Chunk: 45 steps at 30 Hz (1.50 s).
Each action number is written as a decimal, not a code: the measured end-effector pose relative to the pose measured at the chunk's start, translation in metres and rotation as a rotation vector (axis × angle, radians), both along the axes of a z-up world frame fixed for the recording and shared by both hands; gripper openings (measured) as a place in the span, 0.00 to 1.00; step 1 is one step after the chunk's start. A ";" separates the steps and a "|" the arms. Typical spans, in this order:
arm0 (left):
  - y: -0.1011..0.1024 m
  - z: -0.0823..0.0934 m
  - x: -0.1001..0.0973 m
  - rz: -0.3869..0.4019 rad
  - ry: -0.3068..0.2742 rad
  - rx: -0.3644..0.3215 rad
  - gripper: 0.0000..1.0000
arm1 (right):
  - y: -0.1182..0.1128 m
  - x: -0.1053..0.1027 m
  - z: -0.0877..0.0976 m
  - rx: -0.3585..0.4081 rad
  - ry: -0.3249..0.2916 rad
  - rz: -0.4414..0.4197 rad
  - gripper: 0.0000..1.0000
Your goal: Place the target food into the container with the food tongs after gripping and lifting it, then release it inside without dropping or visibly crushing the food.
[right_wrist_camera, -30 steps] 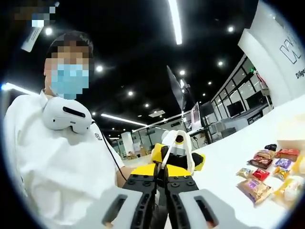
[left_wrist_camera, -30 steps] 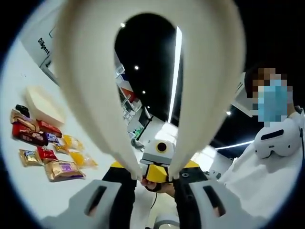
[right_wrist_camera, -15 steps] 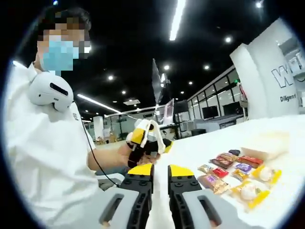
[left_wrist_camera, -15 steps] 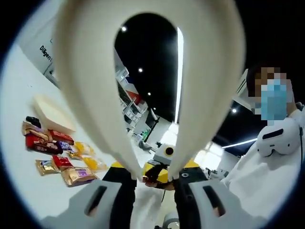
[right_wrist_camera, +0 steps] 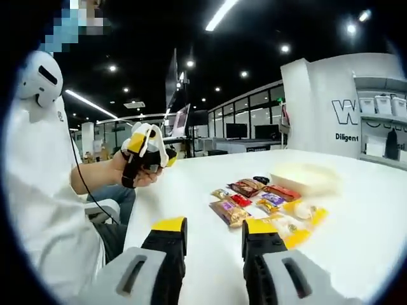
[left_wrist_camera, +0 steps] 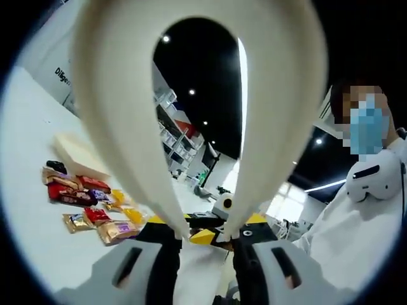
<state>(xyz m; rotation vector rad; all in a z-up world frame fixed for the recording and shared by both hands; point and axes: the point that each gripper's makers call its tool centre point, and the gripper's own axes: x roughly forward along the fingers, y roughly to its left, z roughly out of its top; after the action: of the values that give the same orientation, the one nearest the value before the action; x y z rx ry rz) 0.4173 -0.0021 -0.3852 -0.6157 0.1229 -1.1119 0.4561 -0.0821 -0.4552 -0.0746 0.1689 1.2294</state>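
You're in a big dark-ceilinged hall: strip light at 12 o'clock, spotlights scattered around it. White table runs to 3 o'clock. White wall panel with lettering at 2 o'clock, glazed partitions beside it.

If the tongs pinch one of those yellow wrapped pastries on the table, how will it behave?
The yellow wrapped pastries look puffy, so probably light and easy to crush. The glossy wrapper may slip between the cream tongs. They lie flat on the white table, so they are unlikely to roll.
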 end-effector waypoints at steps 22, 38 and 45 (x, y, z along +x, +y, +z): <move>0.011 -0.006 -0.002 0.035 0.009 0.020 0.30 | -0.014 0.024 0.013 0.044 -0.100 -0.181 0.66; 0.019 -0.001 0.002 0.064 -0.016 0.051 0.30 | -0.017 0.045 0.036 0.034 -0.050 -0.245 0.63; 0.024 0.001 0.011 0.072 -0.021 0.064 0.30 | -0.010 0.055 0.038 0.030 -0.103 -0.223 0.52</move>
<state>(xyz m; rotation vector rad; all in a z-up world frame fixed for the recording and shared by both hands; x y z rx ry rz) 0.4286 0.0219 -0.3840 -0.5474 0.1173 -1.0410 0.5112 -0.0923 -0.4168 -0.0905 0.0675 1.0030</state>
